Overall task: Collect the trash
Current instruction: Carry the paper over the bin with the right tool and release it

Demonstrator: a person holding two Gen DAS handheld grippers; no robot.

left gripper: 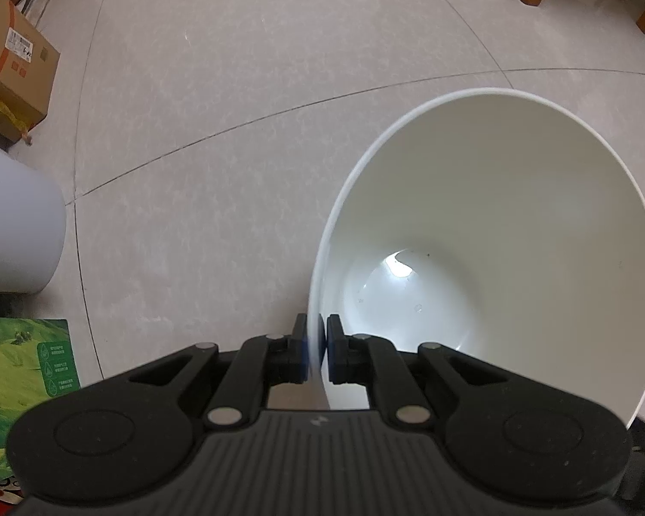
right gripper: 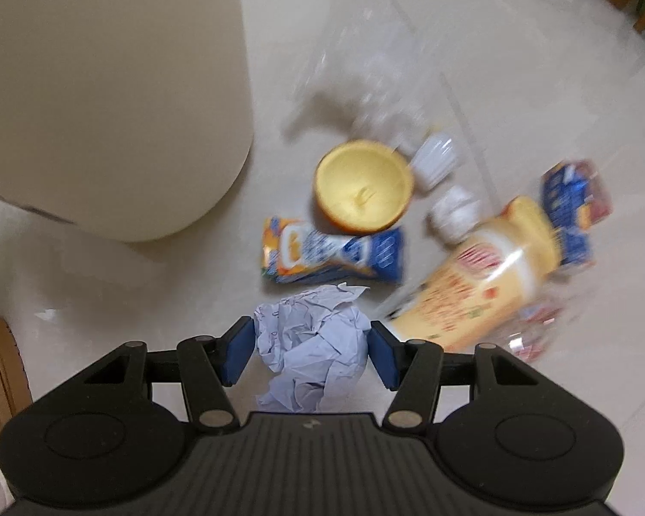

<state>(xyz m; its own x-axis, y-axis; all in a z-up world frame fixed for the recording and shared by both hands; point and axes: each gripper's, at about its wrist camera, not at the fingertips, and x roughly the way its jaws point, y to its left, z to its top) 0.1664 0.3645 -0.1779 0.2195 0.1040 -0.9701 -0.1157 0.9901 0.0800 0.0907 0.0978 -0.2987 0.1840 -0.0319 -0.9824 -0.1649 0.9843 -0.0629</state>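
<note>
Trash lies scattered on the pale tiled floor (right gripper: 107, 292) under my right hand-held gripper (right gripper: 308, 350), and the one piece I have hold of is a crumpled ball of white paper (right gripper: 311, 344), pinched between the two blue pads (right gripper: 236, 352), one against its left side and one against its right. Just beyond the paper ball sits a flattened blue and orange snack wrapper (right gripper: 331, 253), and touching its far edge is an orange cup (right gripper: 363, 187) standing with its mouth up. To the right of those lies a yellow printed packet (right gripper: 486, 284), with a blue wrapper (right gripper: 574, 210) at its far right end and some small white pieces (right gripper: 453, 210) between the cup and the packet; this part of the view is blurred, so I cannot make out more. A large beige rounded shape (right gripper: 107, 99) fills the far left. On my left side, the left hand-held gripper (left gripper: 316, 352) is closed tight on the thin rim of a white bin (left gripper: 516, 223), one finger outside the wall and one inside. The bin is tilted, so I look down its smooth inside to the bottom, which appears bare apart from a bright glint. Cardboard boxes (left gripper: 17, 64) stand on the floor at the far left, and a green printed box (left gripper: 26, 382) lies at the near left.
</note>
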